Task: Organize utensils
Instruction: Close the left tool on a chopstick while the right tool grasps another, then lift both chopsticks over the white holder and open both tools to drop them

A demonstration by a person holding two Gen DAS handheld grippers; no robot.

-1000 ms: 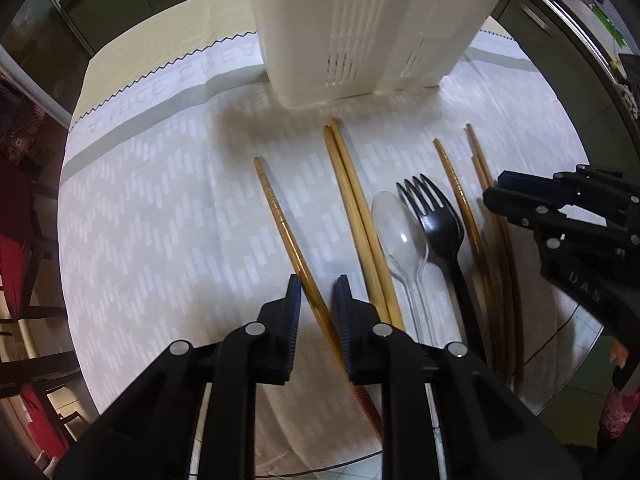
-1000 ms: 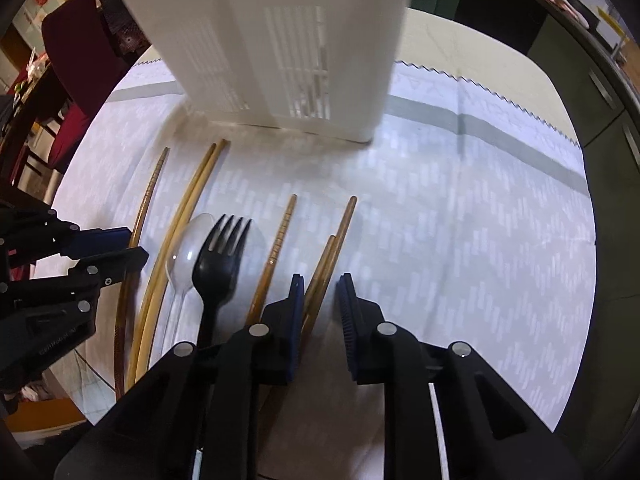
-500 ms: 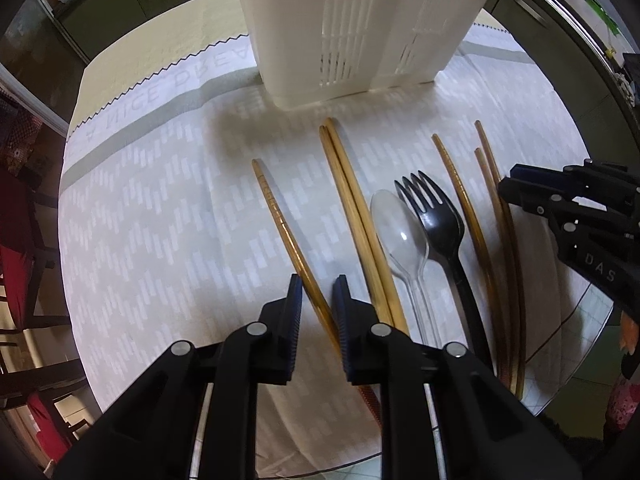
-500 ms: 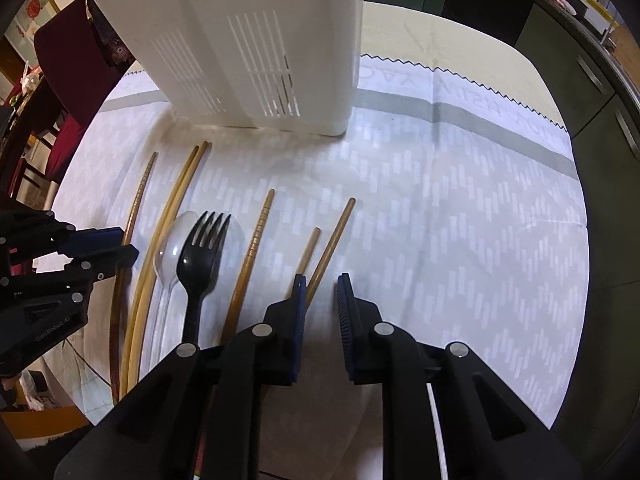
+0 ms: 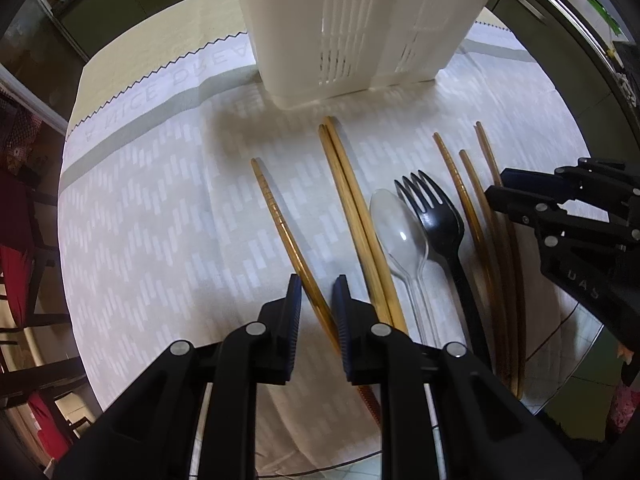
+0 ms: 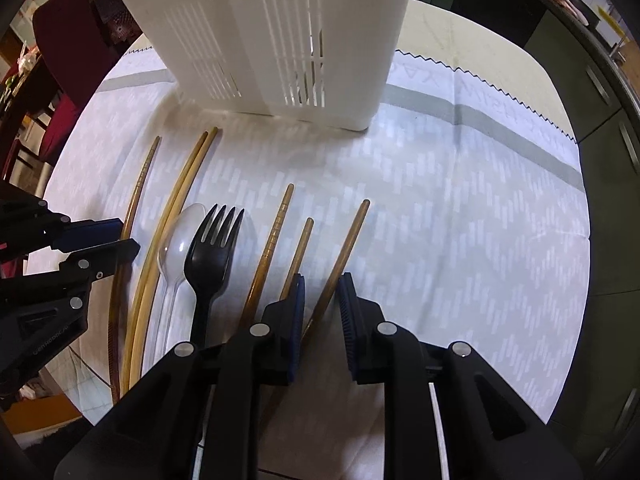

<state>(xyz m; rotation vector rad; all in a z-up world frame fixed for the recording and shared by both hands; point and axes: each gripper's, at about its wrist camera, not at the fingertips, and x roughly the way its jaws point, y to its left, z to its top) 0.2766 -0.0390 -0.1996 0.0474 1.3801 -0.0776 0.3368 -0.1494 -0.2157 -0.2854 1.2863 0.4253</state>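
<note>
Several wooden chopsticks, a clear plastic spoon (image 5: 400,236) and a black plastic fork (image 5: 436,216) lie in a row on the tablecloth before a white slotted utensil holder (image 5: 352,20). My left gripper (image 5: 316,300) is open, its jaws either side of the leftmost chopstick (image 5: 280,216). My right gripper (image 6: 322,300) is open, its jaws either side of the rightmost chopstick (image 6: 348,240). The fork (image 6: 214,248) and spoon (image 6: 176,240) lie to its left. Each gripper shows in the other's view, the right one in the left wrist view (image 5: 496,192).
A white patterned tablecloth (image 5: 160,200) covers a round table. Its near edge runs just under both grippers. Red chairs (image 6: 64,40) stand beyond the table's left side. Dark cabinets (image 6: 600,80) line the far side.
Both grippers have moved forward toward the holder, which looms larger. The right gripper has shifted so the rightmost chopstick now lies between its jaws.
</note>
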